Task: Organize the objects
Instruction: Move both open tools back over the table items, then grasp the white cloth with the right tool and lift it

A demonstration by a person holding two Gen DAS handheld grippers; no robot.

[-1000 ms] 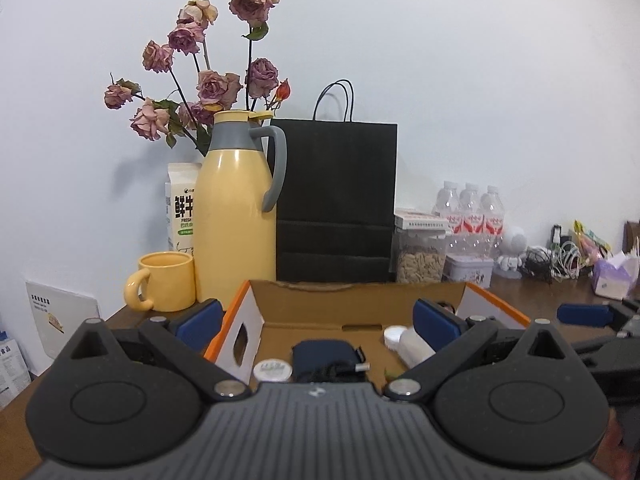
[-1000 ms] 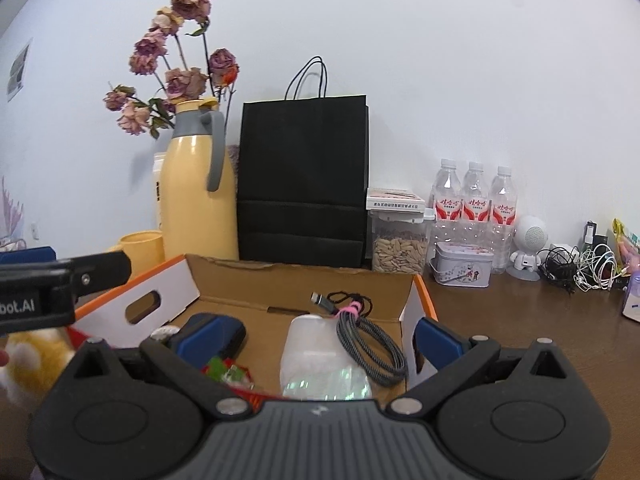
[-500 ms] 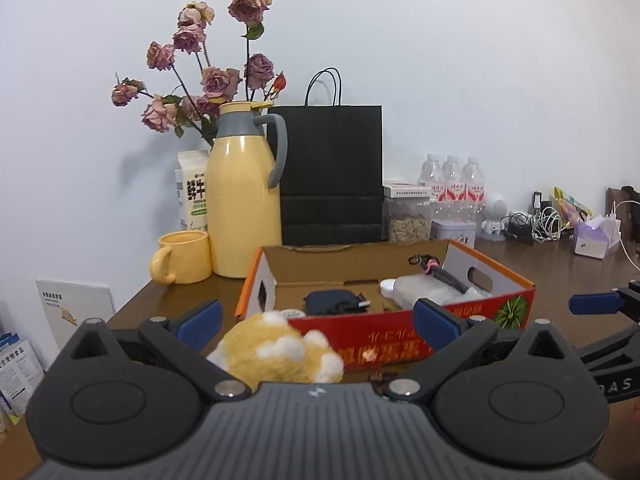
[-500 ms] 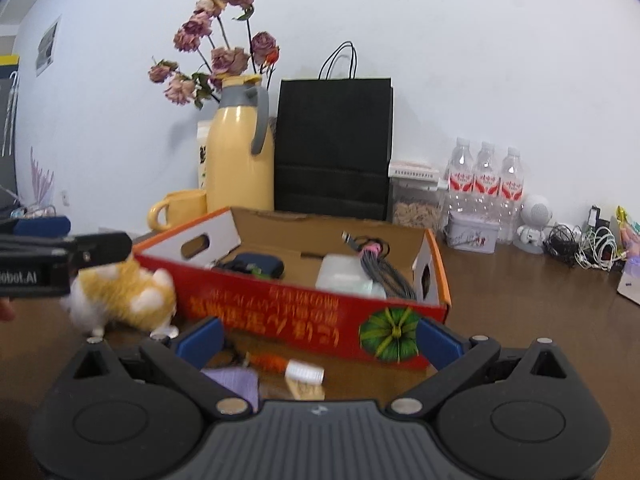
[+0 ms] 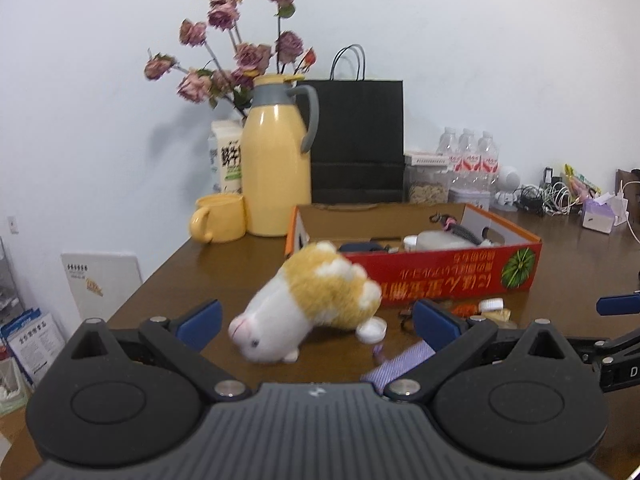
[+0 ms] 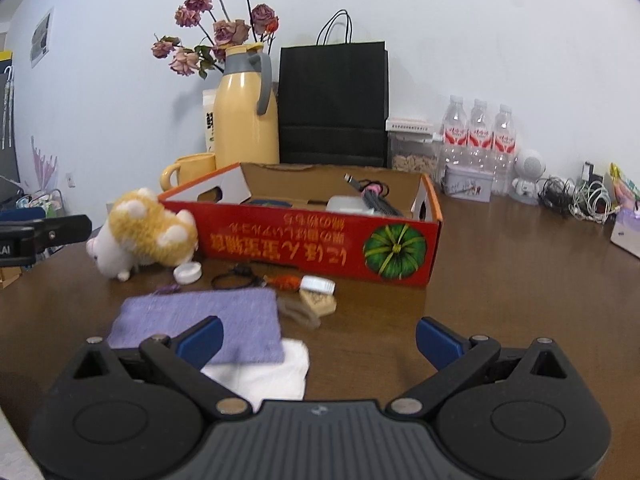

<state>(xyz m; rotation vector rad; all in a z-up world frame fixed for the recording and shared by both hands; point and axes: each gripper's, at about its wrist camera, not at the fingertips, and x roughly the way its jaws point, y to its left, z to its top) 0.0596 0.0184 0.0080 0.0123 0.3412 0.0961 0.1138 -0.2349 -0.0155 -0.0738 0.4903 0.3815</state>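
A red cardboard box stands on the brown table and holds a cable, a white container and a dark pouch. In front of it lies a yellow and white plush toy, beside a white cap. A purple cloth overlaps a white cloth, with a small bottle and a black hair tie near them. My left gripper is open, just short of the plush. My right gripper is open above the cloths, holding nothing.
At the back stand a yellow thermos with dried roses, a yellow mug, a milk carton, a black paper bag, a snack jar, three water bottles, a tin and tangled cables. Table edge runs at left.
Both grippers have pulled back from over the box toward the table's front. The plush, cloths and small items in front of the box have come into view.
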